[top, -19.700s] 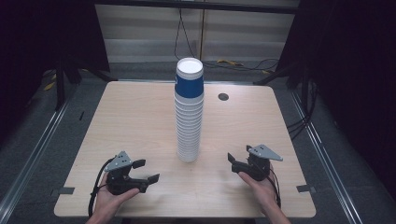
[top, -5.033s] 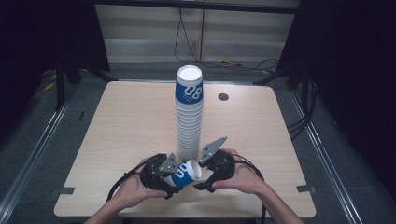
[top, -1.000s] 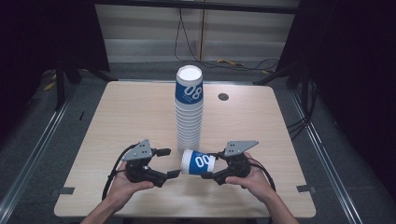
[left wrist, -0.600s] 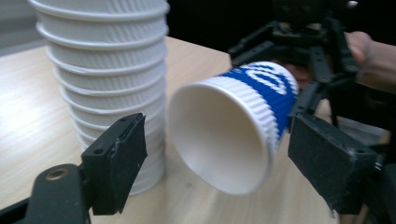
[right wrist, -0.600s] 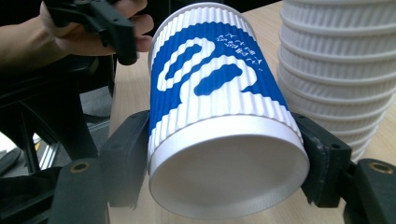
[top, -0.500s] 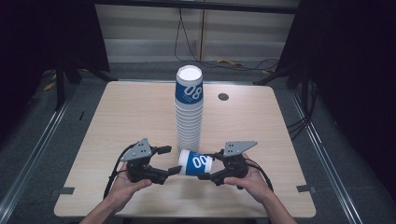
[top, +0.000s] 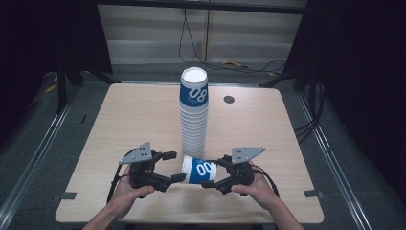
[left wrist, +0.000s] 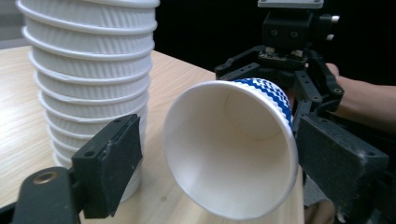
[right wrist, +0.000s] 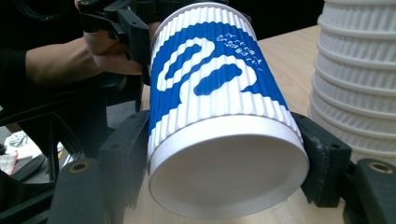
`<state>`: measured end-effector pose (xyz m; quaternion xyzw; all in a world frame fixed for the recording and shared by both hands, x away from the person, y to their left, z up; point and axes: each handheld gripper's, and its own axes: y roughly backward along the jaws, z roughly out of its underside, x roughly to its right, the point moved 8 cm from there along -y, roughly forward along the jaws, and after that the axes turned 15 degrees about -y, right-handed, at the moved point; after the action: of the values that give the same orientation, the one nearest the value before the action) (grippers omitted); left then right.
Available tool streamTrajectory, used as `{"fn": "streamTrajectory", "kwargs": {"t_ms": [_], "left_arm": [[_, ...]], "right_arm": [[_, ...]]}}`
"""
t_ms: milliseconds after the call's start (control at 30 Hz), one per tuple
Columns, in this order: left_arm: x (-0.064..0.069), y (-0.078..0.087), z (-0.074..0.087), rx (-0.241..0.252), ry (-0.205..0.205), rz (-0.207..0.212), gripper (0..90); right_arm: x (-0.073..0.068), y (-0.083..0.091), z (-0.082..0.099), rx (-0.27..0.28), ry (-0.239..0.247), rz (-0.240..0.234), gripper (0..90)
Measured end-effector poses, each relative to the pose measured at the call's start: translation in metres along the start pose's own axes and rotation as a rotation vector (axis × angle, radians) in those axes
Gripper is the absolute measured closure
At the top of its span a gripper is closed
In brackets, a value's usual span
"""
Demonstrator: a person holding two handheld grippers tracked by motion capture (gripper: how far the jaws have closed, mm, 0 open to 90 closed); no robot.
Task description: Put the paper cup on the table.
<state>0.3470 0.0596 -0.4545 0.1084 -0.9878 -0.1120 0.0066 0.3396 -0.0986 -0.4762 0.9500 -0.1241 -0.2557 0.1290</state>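
while right gripper [top: 210,176] clamps cup [top: 198,169], left gripper [top: 174,166] seemingly open.

cup [right wrist: 219,98] – blue-and-white, ribbed; stack [top: 193,120] – white.

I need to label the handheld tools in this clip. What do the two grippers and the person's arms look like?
Both the left gripper and the right gripper are black, angular, linkage-built tools with two blocky, flat-padded jaws. Each carries a grey three-cornered plate on top with small holes, and a black cable trails from each body back toward the person. The forearms are bare, with no sleeves or gloves visible.
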Motion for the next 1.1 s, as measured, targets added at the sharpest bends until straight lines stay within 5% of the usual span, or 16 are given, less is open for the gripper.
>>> {"fn": "streamTrajectory", "kwargs": {"t_ms": [500,1100], "left_arm": [[0.007,-0.003,0.001,-0.003,-0.024,0.051,15.0],[0.009,-0.011,0.004,-0.009,-0.018,0.077,13.1]], "right_arm": [[-0.008,-0.008,-0.001,0.043,0.0,-0.071,28.6],[-0.011,-0.01,-0.002,0.058,0.016,-0.07,28.5]]}}
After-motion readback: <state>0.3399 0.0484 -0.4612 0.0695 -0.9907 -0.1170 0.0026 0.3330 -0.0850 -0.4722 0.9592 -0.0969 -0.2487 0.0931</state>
